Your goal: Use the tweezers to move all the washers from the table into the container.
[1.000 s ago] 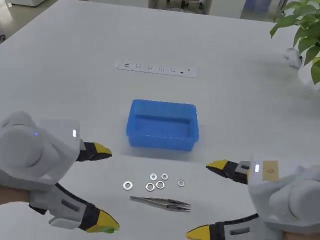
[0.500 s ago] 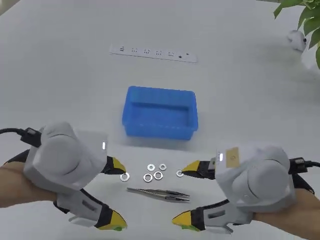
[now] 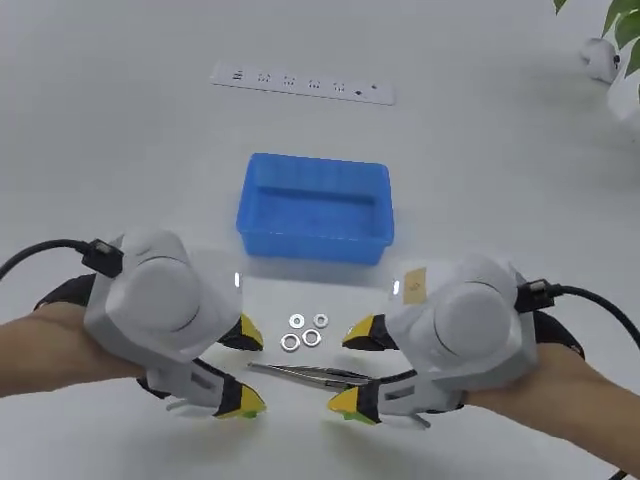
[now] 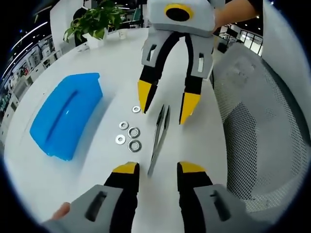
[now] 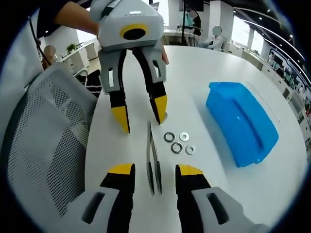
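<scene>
Closest to the person, the left gripper [image 3: 248,368] and the right gripper [image 3: 347,368] face each other, low over the white table [image 3: 500,200]. Both have their jaws wide apart and hold nothing. The tweezers [image 3: 312,373] lie flat on the table between the two grippers. One end reaches in between the left jaw tips and the other end lies between the right jaws, but no jaw touches them. Just past the tweezers are the washers [image 3: 311,338], small silver rings lying close together on the table. The left gripper view shows five of them. A bit farther away is the blue container [image 3: 312,243], apart from the washers. Behind it lies a white power strip [image 3: 300,84]. A green plant [image 3: 628,18] is at the far corner.
</scene>
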Demonstrator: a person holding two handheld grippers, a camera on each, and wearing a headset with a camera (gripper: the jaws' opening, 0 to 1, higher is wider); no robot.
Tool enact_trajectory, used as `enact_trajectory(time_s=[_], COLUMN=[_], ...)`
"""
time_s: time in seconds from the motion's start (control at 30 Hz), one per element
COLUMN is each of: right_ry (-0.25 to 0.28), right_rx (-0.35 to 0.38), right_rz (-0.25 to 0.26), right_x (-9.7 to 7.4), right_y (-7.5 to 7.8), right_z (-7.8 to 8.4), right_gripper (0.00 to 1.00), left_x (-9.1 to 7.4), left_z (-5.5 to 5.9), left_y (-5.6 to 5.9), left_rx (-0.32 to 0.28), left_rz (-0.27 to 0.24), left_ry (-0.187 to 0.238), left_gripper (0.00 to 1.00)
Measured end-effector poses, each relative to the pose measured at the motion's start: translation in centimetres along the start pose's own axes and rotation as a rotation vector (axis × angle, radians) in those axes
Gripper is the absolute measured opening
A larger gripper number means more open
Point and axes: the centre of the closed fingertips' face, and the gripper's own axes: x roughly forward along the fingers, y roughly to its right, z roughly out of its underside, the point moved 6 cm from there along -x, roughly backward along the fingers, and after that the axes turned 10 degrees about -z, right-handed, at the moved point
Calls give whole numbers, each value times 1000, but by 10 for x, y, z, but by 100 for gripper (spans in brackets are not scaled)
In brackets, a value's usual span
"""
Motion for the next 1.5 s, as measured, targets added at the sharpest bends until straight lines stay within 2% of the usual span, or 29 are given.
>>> enact_trajectory(time_s=[0.1, 0.13, 0.17, 0.2, 0.3, 0.33, 0.37, 0.4, 0.47, 0.63, 0.73, 0.87, 0.97, 1.03, 1.13, 1.27, 1.4, 1.5], right_ry=[-14, -27, -31, -34, -64, -82, -68, -83, -87, -109, -116, -126, -131, -128, -106, -102, -57, -6], right_rx=[-1, -4, -7, -8, -30, -36, -82, -56, -78, -103, -115, -125, -143, -144, -138, -192, -209, -197], right_rz=[-11, -17, -22, -24, -35, -36, -22, -32, -23, 3, 0, 5, 13, 20, 32, 48, 64, 88], right_x=[3, 5, 7, 8, 11, 12, 11, 11, 12, 13, 14, 14, 14, 14, 13, 14, 11, 7], right_y=[2, 2, 2, 3, 1, 1, 3, 0, -1, 2, 1, 0, -2, -2, -2, -7, -12, -10], right_z=[1, 1, 2, 2, 4, 6, 3, 5, 4, 3, 2, 1, 1, 2, 3, 3, 0, -4], right_gripper=[30, 29, 28, 28, 25, 23, 21, 20, 19, 14, 12, 10, 9, 8, 8, 7, 7, 7], left_x=[3, 3, 3, 3, 3, 3, 3, 2, 3, 3, 3, 4, 4, 4, 4, -1, -14, -28], left_z=[1, 0, 0, -1, 1, 1, 2, 2, 1, 1, 2, 0, 0, 0, -1, -2, -6, -16], left_y=[-1, -2, -2, -2, -6, -6, -8, -8, -8, -8, -8, -8, -9, -9, -7, -4, -3, -8], left_rx=[19, 44, 52, 69, 56, 71, 107, 130, 191, 190, 184, 214, 212, 197, 230, 238, 243, 232], left_rz=[6, 3, 14, 28, 39, 43, 37, 34, 20, 38, 40, 36, 42, 47, 36, 41, 44, 15], left_ry=[-7, 3, -1, 12, -4, -8, -17, -24, -23, -20, -17, -17, -17, -18, -24, -31, -29, 3], left_gripper=[29, 27, 25, 24, 20, 19, 15, 13, 8, 7, 7, 6, 6, 5, 5, 5, 5, 5])
